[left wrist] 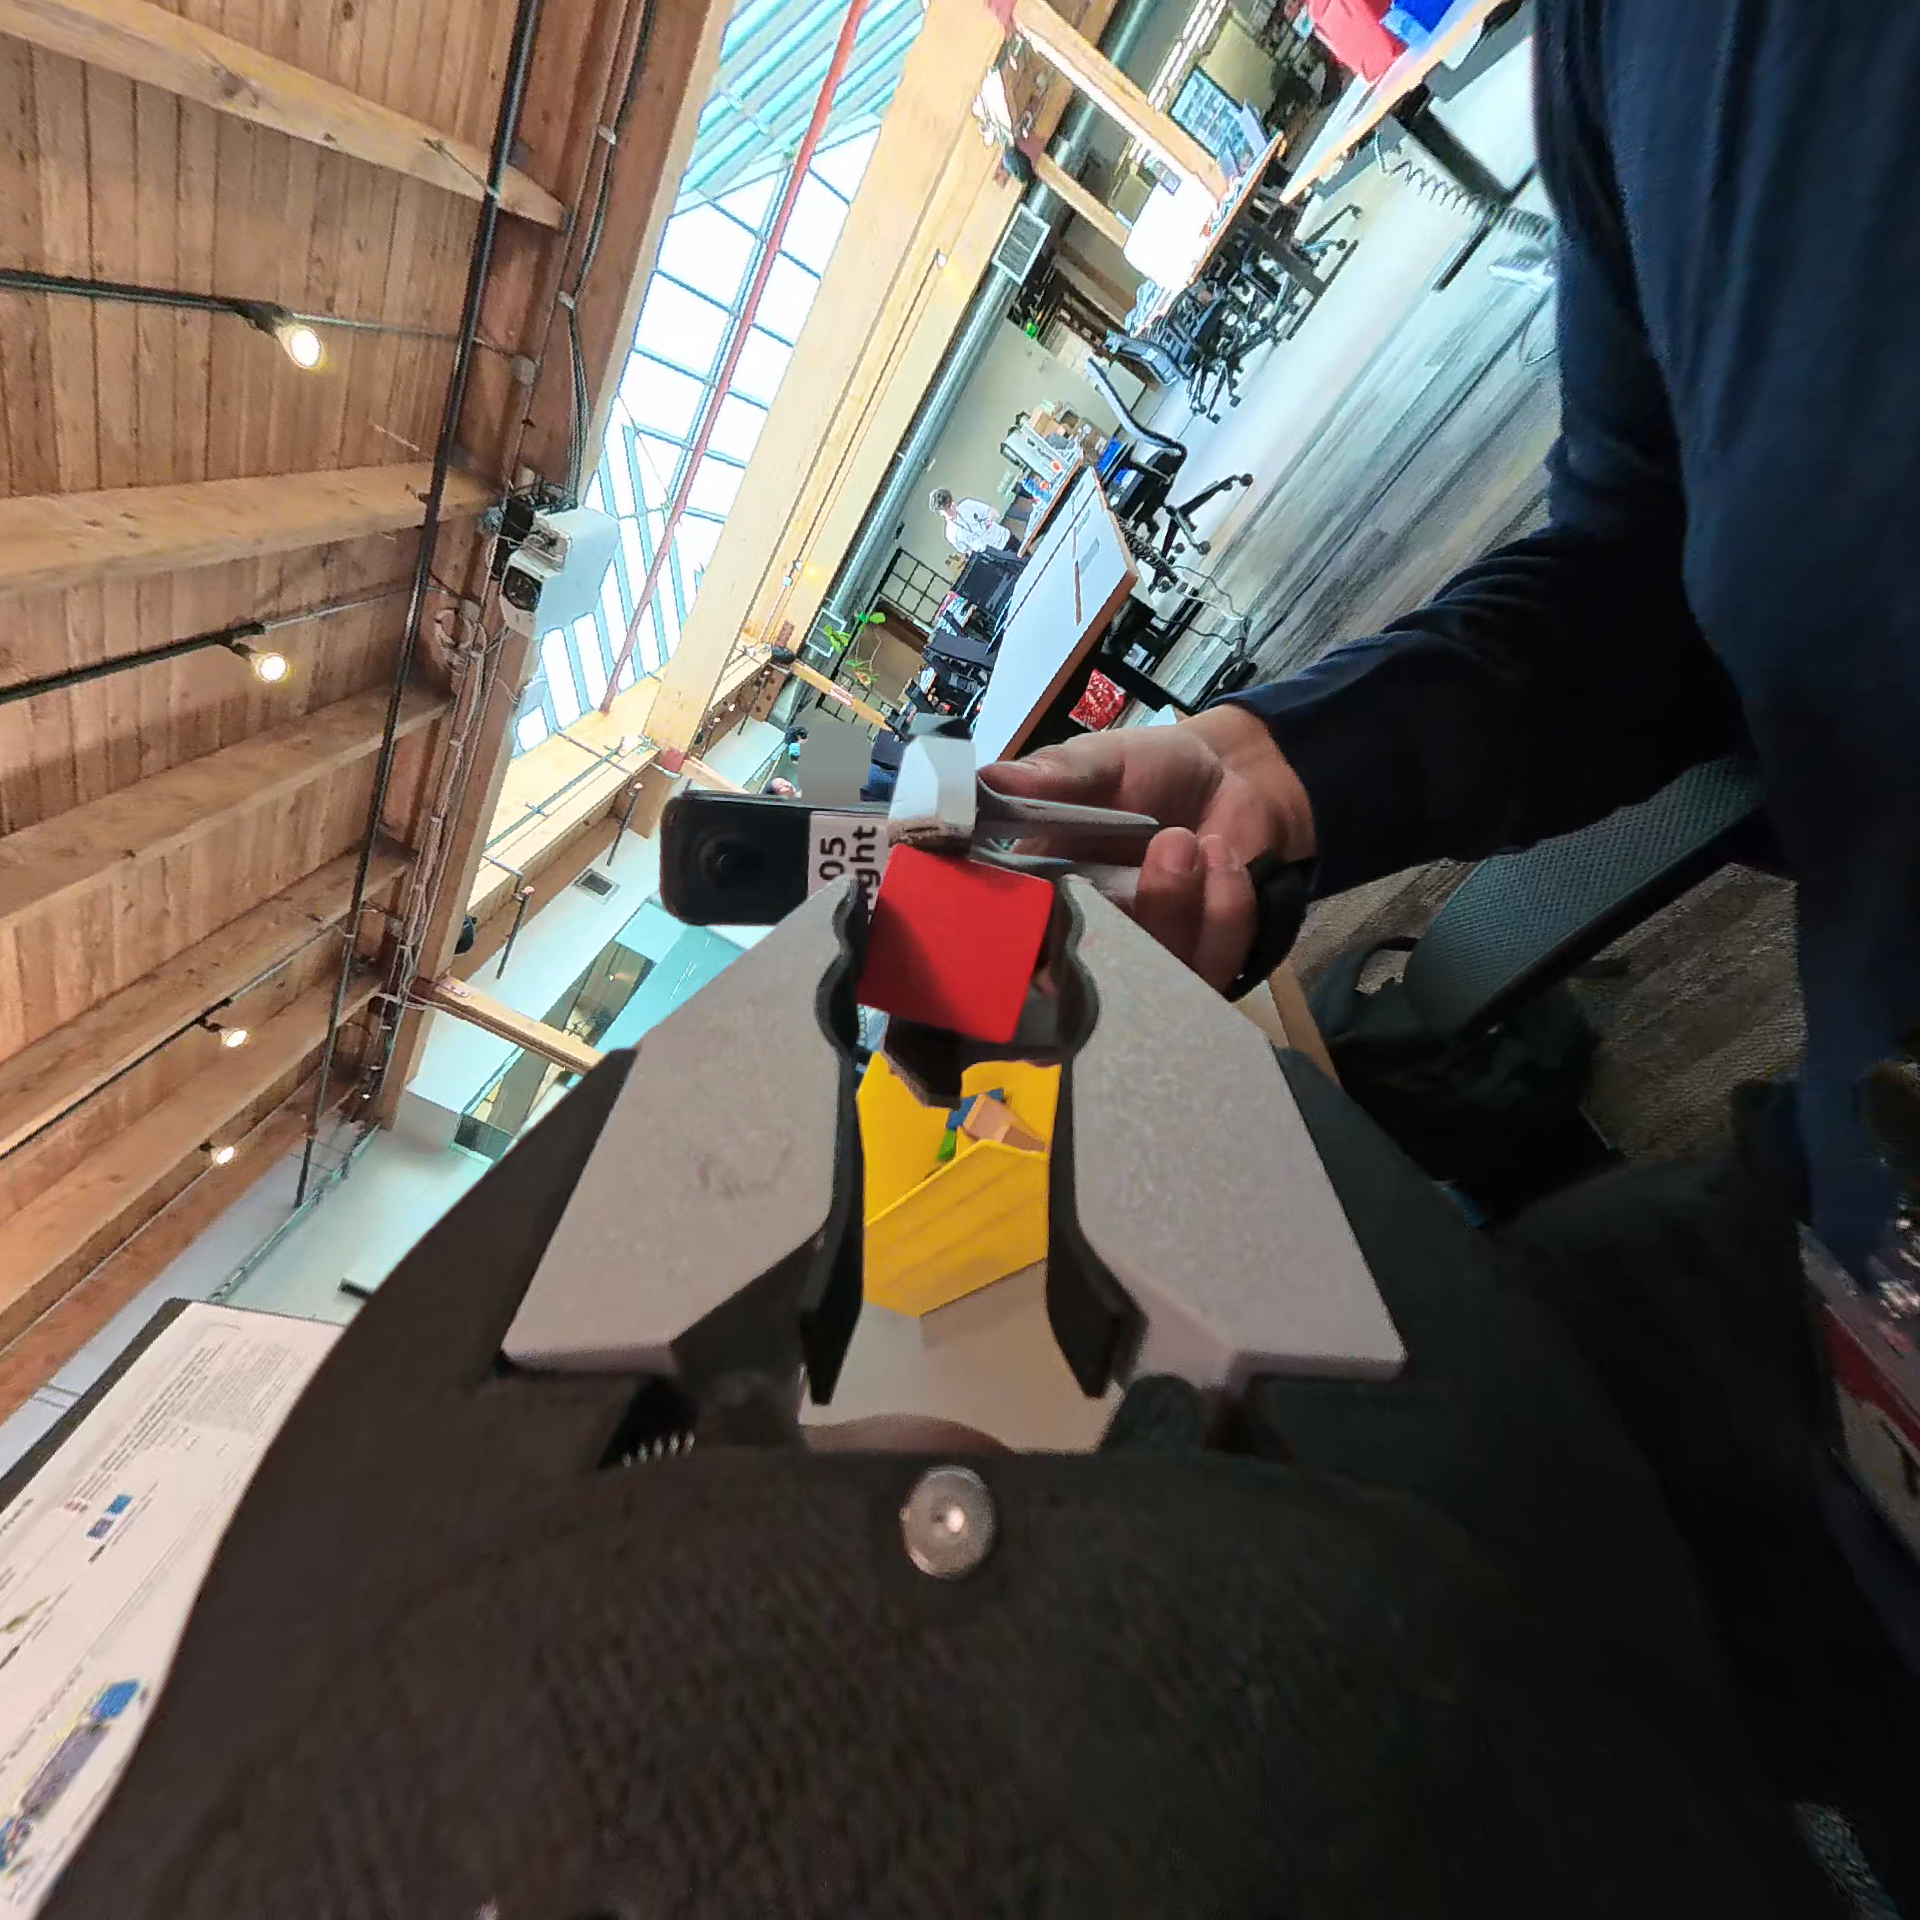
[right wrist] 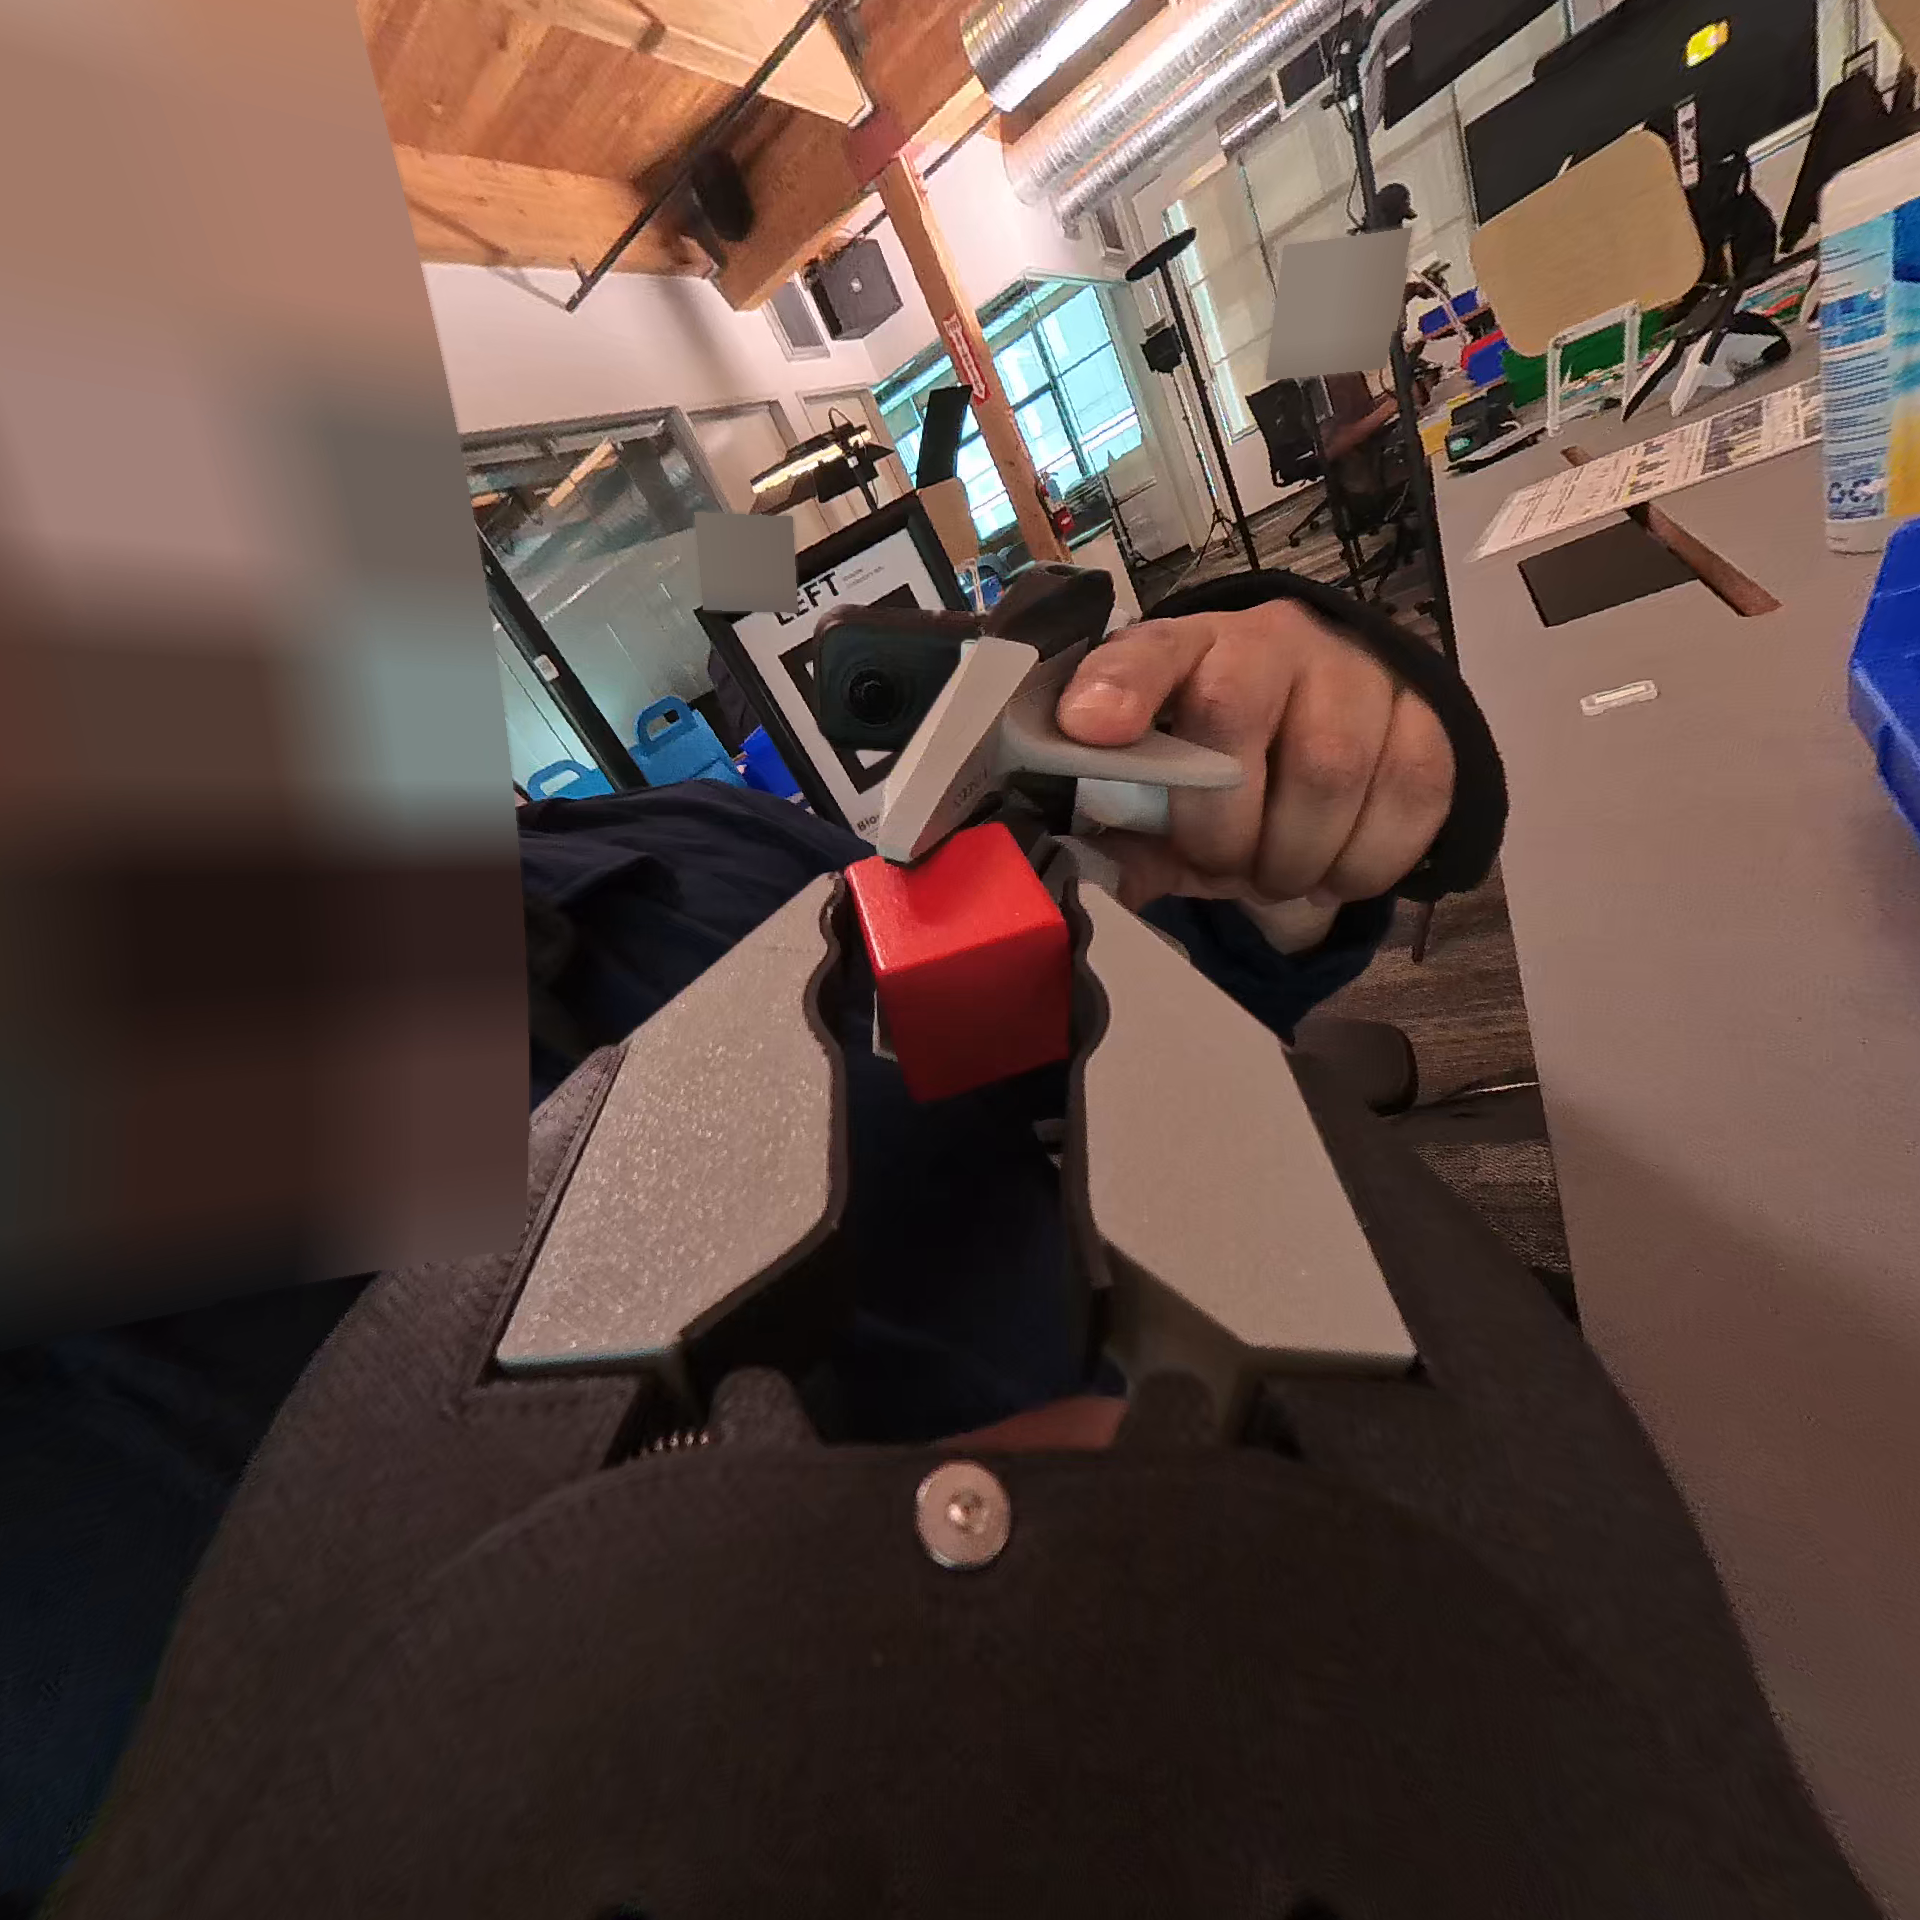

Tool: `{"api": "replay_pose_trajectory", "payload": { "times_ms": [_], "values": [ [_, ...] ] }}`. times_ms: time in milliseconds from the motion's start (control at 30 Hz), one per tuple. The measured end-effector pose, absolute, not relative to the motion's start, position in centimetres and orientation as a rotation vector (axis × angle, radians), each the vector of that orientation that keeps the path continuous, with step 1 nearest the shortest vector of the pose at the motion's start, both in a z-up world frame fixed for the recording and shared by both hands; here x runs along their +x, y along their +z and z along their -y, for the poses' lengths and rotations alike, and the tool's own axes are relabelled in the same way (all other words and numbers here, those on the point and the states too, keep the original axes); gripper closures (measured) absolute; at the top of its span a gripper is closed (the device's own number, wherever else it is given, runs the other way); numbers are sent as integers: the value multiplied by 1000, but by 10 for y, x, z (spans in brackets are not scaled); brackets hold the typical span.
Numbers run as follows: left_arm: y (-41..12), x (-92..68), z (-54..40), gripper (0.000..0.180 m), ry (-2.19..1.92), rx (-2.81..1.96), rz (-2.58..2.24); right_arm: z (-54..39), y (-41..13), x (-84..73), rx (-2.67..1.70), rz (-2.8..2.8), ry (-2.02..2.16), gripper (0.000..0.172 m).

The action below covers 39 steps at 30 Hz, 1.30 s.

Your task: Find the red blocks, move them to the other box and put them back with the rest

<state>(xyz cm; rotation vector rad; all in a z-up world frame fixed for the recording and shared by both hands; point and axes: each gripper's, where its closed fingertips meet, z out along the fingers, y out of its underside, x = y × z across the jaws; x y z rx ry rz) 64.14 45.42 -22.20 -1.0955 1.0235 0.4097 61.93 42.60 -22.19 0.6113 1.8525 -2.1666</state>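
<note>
Grey worktop (right wrist: 1683,935) at right edge of right wrist view, blue box (right wrist: 1886,707) corner on it. Yellow box (left wrist: 961,1195) seen between left tool's fingers in left wrist view, mixed coloured blocks inside. Red block (left wrist: 951,951) lifted clear of both boxes, mid-air, caught between two tools at once. Left tool (left wrist: 951,935) narrow, clamped on red block, both pads against its sides. Right tool (right wrist: 961,961) narrow too, pads pressed to opposite faces of same red block (right wrist: 966,977). Tools crossed, one fingertip (right wrist: 940,769) of left tool on block's top face.
</note>
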Motion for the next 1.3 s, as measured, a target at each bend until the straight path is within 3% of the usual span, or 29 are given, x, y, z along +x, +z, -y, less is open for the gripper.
{"api": "replay_pose_trajectory", "payload": {
  "times_ms": [467, 600, 667, 733, 800, 933, 1067, 1100, 1300],
  "values": [
    [-210, 591, -463, 154, 608, -1173, -822, -489, -205, 584, 988, -1965, -2410, 139],
    [-197, 543, -465, 157, 776, -1283, -645, -585, -205, 562, 1561, -2254, -2499, 139],
    [-192, 511, -463, 158, 827, -1358, -501, -663, -217, 559, 2138, -2473, -2300, 140],
    [-189, 477, -458, 157, 843, -1431, -333, -737, -237, 570, 2697, -2592, -1846, 139],
    [-190, 445, -451, 157, 815, -1482, -162, -785, -265, 584, 2980, -2550, -1425, 139],
    [-202, 404, -437, 157, 700, -1567, 47, -819, -320, 585, 3038, -2364, -1136, 139],
    [-206, 374, -415, 157, 742, -1602, 167, -848, -353, 600, 3184, -2313, -524, 146],
    [-208, 364, -406, 157, 768, -1618, 206, -848, -349, 602, 3202, -2318, -496, 149],
    [-239, 306, -350, 154, 794, -1755, 406, -814, -302, 594, 3150, -2435, -908, 135]
  ]
}}
